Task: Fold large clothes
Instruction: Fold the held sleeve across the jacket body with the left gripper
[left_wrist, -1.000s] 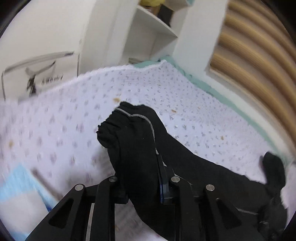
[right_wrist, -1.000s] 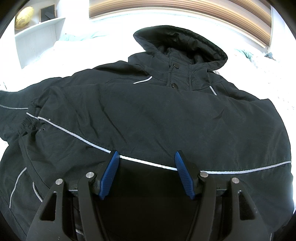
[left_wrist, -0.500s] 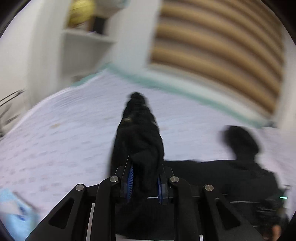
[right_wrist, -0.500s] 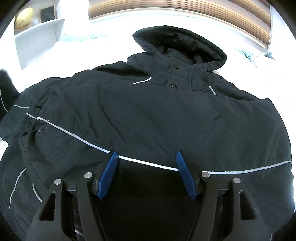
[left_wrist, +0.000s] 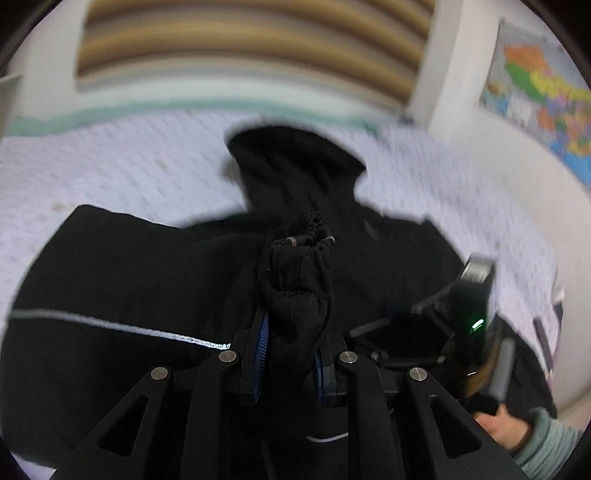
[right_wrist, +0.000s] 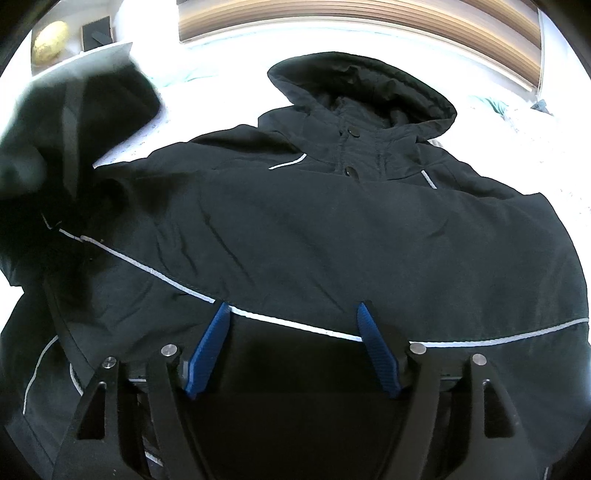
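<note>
Left tool (left_wrist: 291, 354) clamped on sleeve (left_wrist: 295, 284), swung over jacket (right_wrist: 314, 229), right tool (right_wrist: 291, 347) spreading wider, empty.

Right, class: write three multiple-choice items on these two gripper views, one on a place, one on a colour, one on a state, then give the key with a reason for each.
1. Where does the jacket lie?
A. on a patterned bedspread
B. on a bare wooden floor
C. over a chair back

2. What colour are the pads of the right gripper?
A. red
B. blue
C. yellow

3. What state is the left gripper in?
A. open over bare bedding
C. out of sight
B. shut on the sleeve cuff

Key: 1 A, the bedspread shows pale and dotted around the coat. 2 B, both ribbed pads are blue. 3 B, the bunched sleeve cuff is clamped between the jaws and held over the coat's body, while the right gripper's jaws, just widening, stand open with nothing pinched.
</note>
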